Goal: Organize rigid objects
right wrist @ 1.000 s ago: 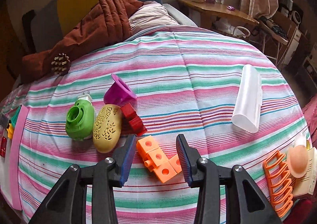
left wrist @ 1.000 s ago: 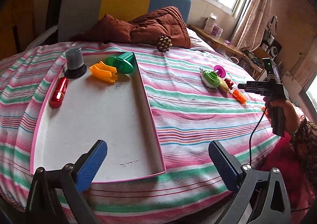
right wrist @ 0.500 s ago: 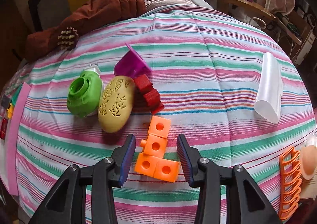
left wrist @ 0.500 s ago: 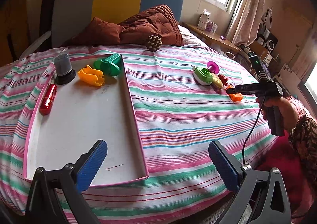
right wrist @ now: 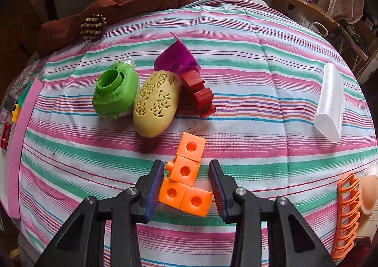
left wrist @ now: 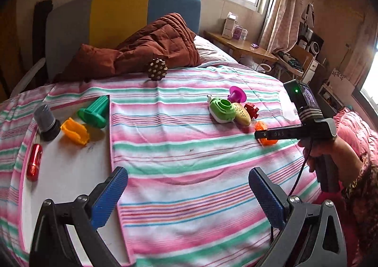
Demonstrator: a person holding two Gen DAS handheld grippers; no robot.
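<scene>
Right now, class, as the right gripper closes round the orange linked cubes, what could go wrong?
1. The right gripper is closing on only the two near cubes of the orange linked cubes; the chain may swing or come apart when lifted.
2. The yellow perforated egg-shaped case lies just beyond; a forward slip could knock it.

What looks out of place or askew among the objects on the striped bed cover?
The purple plastic funnel lies tipped on its side beside the yellow perforated egg-shaped case. The green ribbed plastic spool also lies on its side, in the white tray. Nothing appears spilled or broken.
</scene>
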